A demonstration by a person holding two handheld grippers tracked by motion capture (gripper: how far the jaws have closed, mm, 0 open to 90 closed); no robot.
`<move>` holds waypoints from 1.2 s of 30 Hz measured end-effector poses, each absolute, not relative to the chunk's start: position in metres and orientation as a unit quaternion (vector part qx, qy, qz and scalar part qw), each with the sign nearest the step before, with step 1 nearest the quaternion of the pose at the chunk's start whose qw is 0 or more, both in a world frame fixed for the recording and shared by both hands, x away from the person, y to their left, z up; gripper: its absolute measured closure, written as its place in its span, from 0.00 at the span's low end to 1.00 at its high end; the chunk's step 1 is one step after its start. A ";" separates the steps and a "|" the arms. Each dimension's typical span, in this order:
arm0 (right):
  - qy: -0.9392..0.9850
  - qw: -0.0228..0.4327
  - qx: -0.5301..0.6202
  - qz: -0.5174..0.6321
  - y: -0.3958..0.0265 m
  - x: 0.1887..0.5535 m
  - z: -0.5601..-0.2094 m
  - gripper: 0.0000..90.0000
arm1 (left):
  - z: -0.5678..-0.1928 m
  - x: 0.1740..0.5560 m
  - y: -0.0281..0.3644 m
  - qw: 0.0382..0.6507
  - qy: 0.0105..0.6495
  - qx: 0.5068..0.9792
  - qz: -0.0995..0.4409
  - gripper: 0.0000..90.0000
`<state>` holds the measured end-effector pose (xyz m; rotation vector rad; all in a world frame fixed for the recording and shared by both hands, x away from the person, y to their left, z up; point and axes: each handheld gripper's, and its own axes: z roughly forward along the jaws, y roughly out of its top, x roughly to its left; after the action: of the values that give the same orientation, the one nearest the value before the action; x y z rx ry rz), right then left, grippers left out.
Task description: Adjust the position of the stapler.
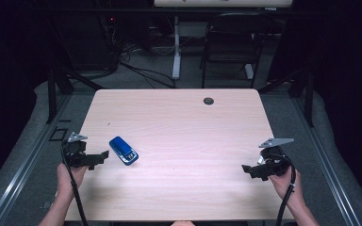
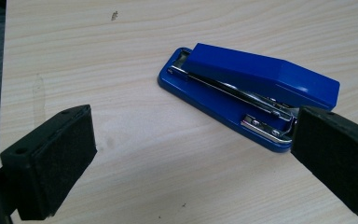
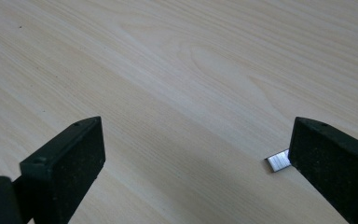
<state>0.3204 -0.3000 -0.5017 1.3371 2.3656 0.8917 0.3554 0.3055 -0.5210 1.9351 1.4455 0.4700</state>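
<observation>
A blue stapler [image 1: 123, 150] lies closed on the pale wooden table [image 1: 179, 127], left of the middle. My left gripper [image 1: 101, 157] is held just to its left, pointing toward it, with the jaws wide open and nothing between them. In the left gripper view the stapler [image 2: 247, 93] lies flat just beyond the gripper [image 2: 191, 130], and its near end sits by the right jaw. My right gripper [image 1: 250, 170] hovers open over the table's right front. In its own view the gripper [image 3: 196, 140] frames bare wood, and a small strip of staples [image 3: 278, 161] peeks out beside the right jaw.
A round cable hole [image 1: 209, 100] sits near the table's far edge. Behind the table stand a dark chair [image 1: 228, 42] and a white desk leg [image 1: 176, 52], with cables on the floor. Grey floor rails run along both sides of the table.
</observation>
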 end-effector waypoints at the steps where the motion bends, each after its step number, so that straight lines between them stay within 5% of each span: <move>1: 0.820 0.139 0.463 0.306 -0.300 0.320 -0.502 0.04 | -0.521 0.356 0.306 0.334 0.553 0.742 0.180 0.00; 36: 0.829 0.109 0.453 0.308 -0.292 0.325 -0.506 0.04 | -0.523 0.403 0.317 0.328 0.582 0.719 0.193 0.05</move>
<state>0.3254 -0.2923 -0.5059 1.3331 2.4394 0.9053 0.4026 0.3170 -0.5233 1.8812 1.5238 0.5056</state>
